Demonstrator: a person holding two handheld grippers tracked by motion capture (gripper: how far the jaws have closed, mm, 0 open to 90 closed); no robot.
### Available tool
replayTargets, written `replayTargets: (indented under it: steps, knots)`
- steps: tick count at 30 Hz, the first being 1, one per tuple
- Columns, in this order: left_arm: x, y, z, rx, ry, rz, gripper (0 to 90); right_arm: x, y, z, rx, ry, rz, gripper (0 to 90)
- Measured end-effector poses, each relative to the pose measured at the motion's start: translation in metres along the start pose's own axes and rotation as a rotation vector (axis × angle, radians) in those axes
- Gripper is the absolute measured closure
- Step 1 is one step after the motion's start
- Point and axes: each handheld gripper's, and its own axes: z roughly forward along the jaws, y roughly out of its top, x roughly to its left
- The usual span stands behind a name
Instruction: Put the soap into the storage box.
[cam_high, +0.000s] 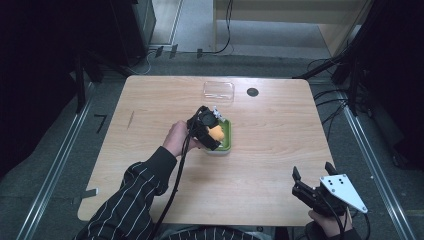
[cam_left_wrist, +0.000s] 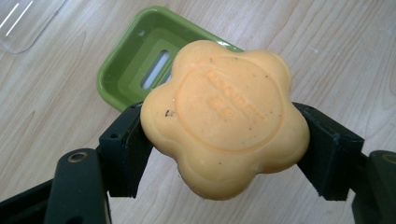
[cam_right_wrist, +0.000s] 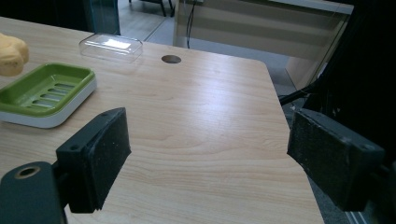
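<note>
Two hand-held grippers: one in each hand of the person, both above the wooden surface (cam_high: 270, 150).
Left hand-held gripper (cam_high: 214, 131): its jaws are closed on the orange soap (cam_left_wrist: 224, 116) and press it from two opposite sides.
Orange soap: it has the shape of a flower with a round stamped mark on its face; it is lifted off the surface and sits over the near edge of the green soap dish (cam_left_wrist: 140, 60). In the high view the soap (cam_high: 217, 133) is above the left part of the dish.
Green soap dish: it lies near the middle of the surface, on a white base, and has slots in its floor; nothing lies in it.
Right hand-held gripper (cam_high: 316, 186): it is at the near right corner of the surface, well apart from the dish; its jaws stand wide open with nothing between them.
Clear lid (cam_high: 218, 91): it lies behind the dish, near the far edge.
Dark round hole (cam_high: 252, 92): just right of the clear lid.
Sleeve (cam_high: 135, 195): dark with thin white stripes, on the left arm.
</note>
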Motion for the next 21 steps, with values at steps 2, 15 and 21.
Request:
replayTargets:
  steps: [2,15,21]
  knots:
    - [0.001,0.002,0.001,-0.001,-0.001,-0.004,26.7,0.0,0.0,0.0,0.0,0.0,0.001,13.7]
    - [0.012,0.011,0.015,-0.006,0.0,-0.017,26.8,0.0,0.0,0.0,0.001,0.001,0.002,13.7]
    - [0.019,0.012,0.025,0.009,-0.005,-0.028,26.7,0.0,0.0,0.0,0.0,0.001,0.004,13.7]
